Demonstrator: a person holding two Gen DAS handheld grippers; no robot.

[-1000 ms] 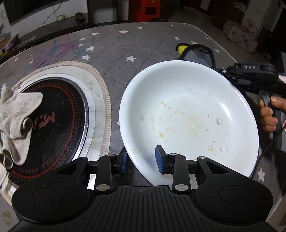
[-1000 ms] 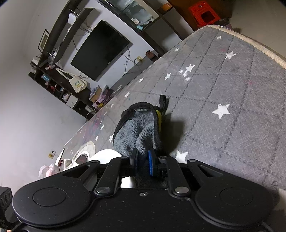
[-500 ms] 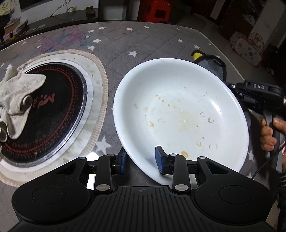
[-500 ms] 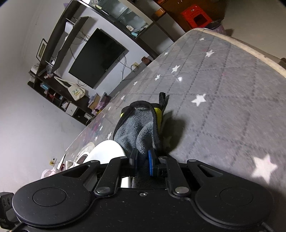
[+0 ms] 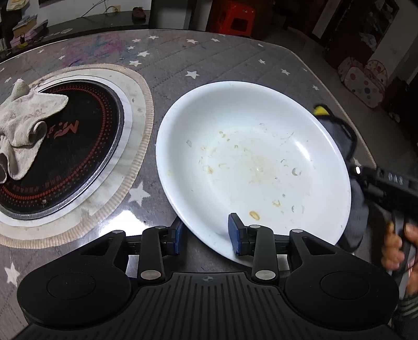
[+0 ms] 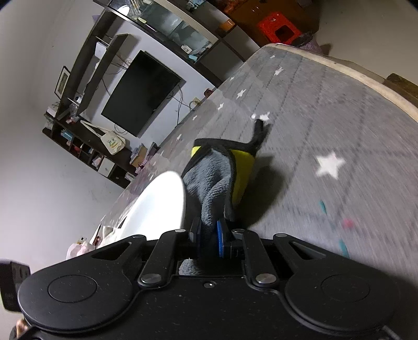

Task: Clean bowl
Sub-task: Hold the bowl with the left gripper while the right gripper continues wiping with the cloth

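A wide white bowl (image 5: pixel 250 162) with dried yellowish food specks lies on the star-patterned table. My left gripper (image 5: pixel 205 231) is open, its fingers either side of the bowl's near rim, one pad (image 5: pixel 233 230) inside the bowl. My right gripper (image 6: pixel 209 234) is shut on a grey cloth with yellow trim (image 6: pixel 216 177), which hangs just right of the bowl's rim (image 6: pixel 162 204). In the left wrist view the cloth (image 5: pixel 339 136) shows past the bowl's right edge, with the right gripper's body (image 5: pixel 389 188) beside it.
A black round induction cooker (image 5: pixel 60 146) on a beige mat sits left of the bowl, with a crumpled white rag (image 5: pixel 23 125) on it. The table's edge (image 6: pixel 352 73) runs along the right. A red stool (image 5: pixel 232 15) and TV (image 6: pixel 141 94) are behind.
The right gripper has carried the grey cloth closer to the bowl's right rim. The left gripper has shifted a little, so the bowl and cooker sit lower in its view.
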